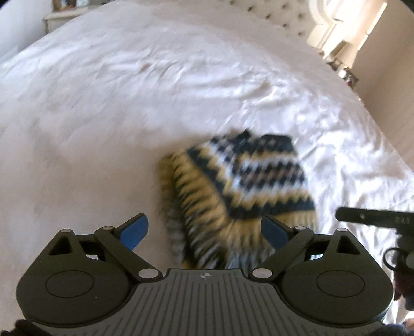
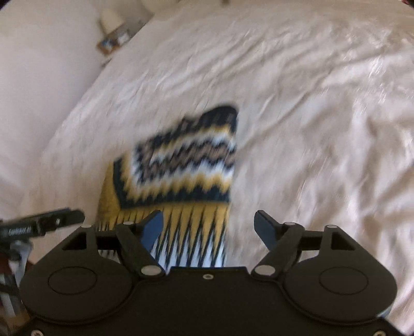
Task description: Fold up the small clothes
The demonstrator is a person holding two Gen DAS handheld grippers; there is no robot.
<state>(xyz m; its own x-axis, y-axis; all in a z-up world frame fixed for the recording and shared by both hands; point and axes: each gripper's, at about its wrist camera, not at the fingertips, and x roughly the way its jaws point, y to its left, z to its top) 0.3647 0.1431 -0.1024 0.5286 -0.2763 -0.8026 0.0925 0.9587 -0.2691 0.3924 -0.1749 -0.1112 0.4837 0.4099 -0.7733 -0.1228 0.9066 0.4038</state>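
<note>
A small knitted garment [image 1: 240, 188] in navy, yellow and white zigzags lies folded on the white bed sheet [image 1: 116, 108]. My left gripper [image 1: 204, 230] hovers over its near edge, open, with blue pads apart and nothing pinched between them. In the right wrist view the same knit [image 2: 186, 165] lies just ahead. My right gripper [image 2: 209, 227] is open above its near fringe-patterned end, which shows between the fingers without being pressed. Both views are blurred by motion.
Rumpled white bedding [image 2: 323, 116] spreads all around the garment. A tufted headboard [image 1: 271, 13] and a bright window [image 1: 344, 28] are at the far right; a nightstand [image 1: 64, 15] stands at far left. The other gripper's black part [image 1: 372, 217] pokes in at right.
</note>
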